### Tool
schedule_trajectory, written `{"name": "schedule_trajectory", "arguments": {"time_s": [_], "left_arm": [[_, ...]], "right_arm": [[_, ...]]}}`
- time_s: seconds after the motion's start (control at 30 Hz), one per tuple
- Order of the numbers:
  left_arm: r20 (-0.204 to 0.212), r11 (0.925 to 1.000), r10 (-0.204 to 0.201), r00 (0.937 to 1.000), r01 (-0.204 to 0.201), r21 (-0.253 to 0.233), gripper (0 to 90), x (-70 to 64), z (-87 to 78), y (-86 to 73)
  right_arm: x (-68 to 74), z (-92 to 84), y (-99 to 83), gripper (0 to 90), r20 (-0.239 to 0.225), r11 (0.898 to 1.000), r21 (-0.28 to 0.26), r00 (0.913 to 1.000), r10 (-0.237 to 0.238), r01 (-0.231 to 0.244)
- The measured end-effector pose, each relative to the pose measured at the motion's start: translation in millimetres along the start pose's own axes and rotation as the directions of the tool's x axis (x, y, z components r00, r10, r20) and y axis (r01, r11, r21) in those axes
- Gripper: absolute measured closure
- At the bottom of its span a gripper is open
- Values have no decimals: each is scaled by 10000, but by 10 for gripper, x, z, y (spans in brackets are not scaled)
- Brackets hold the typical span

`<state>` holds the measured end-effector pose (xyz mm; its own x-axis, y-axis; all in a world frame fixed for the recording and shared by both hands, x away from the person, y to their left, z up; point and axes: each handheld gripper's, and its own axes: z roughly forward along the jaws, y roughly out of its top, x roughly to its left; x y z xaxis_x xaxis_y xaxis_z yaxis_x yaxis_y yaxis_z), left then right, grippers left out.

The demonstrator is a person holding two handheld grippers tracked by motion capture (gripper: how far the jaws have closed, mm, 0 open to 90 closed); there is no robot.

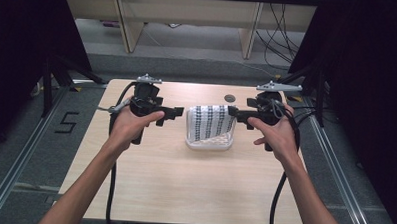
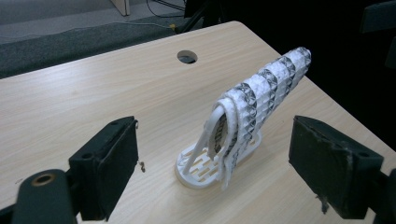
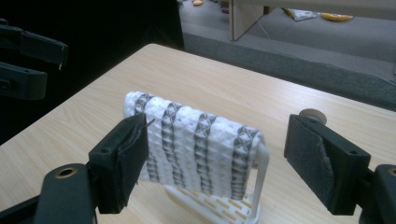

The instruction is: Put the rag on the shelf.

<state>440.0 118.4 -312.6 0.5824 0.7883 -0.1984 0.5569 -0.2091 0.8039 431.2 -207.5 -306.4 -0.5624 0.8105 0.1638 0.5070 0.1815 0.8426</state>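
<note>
- The desk (image 1: 184, 181) holds a small white rack (image 1: 209, 142) in the middle.
- A soft, light towel (image 1: 211, 121) hangs over the rack; grab its loose edge.
- The left gripper (image 1: 172, 112) and right gripper (image 1: 235, 113) wait beside it, fingers apart, holding nothing.

White, grey-striped towel (image 3: 196, 140); white rack (image 2: 198, 168)
</note>
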Motion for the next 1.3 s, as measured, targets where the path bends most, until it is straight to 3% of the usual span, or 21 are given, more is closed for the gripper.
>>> {"name": "schedule_trajectory", "arguments": {"time_s": [0.03,0.07,0.3,0.33,0.4,0.5,0.63,0.73,0.77,1.03,1.1,1.3], "left_arm": [[0,10000,0,10000,0,0,151,0,0,0],[54,10000,45,10000,-45,-27,151,-9,-19,-33],[258,9996,83,9996,-76,-256,151,-65,-105,-160],[275,9996,128,9995,-121,-253,151,-77,-110,-181],[285,9994,209,9994,-201,-299,151,-100,-127,-222],[296,9988,339,9990,-328,-356,152,-129,-149,-268],[258,9977,495,9984,-482,-479,152,-178,-175,-393],[176,9970,746,9971,-742,-207,151,-165,-174,-495],[232,9979,598,9979,-592,-258,152,-163,-159,-545],[278,9979,643,9975,-643,-2,152,-106,-176,-824],[364,9985,537,9979,-532,-136,152,-95,-177,-875],[305,9973,725,9969,-727,60,152,-44,-211,-995]], "right_arm": [[-21,-1,-13,230,-19,9995,-97,9995,-305,305],[-7,-14,-38,229,-77,9999,-75,9999,-85,84],[0,-56,-157,229,-133,9997,-138,9997,-201,199],[21,-65,-176,228,-126,10000,-49,9999,50,-51],[-2,-68,-207,229,-147,9997,-110,9997,-199,197],[8,-81,-254,229,-215,10000,-96,9998,6,-8],[11,-97,-315,229,-281,9998,-164,9995,-126,121],[41,-117,-356,226,-383,9998,-28,9991,-182,181],[54,-124,-375,226,-326,9997,-29,9992,-234,233],[106,-158,-550,224,-397,9987,230,9982,-456,465],[118,-162,-594,225,-392,9994,218,9988,-277,286],[132,-144,-704,222,-527,9991,306,9983,-268,284]]}}
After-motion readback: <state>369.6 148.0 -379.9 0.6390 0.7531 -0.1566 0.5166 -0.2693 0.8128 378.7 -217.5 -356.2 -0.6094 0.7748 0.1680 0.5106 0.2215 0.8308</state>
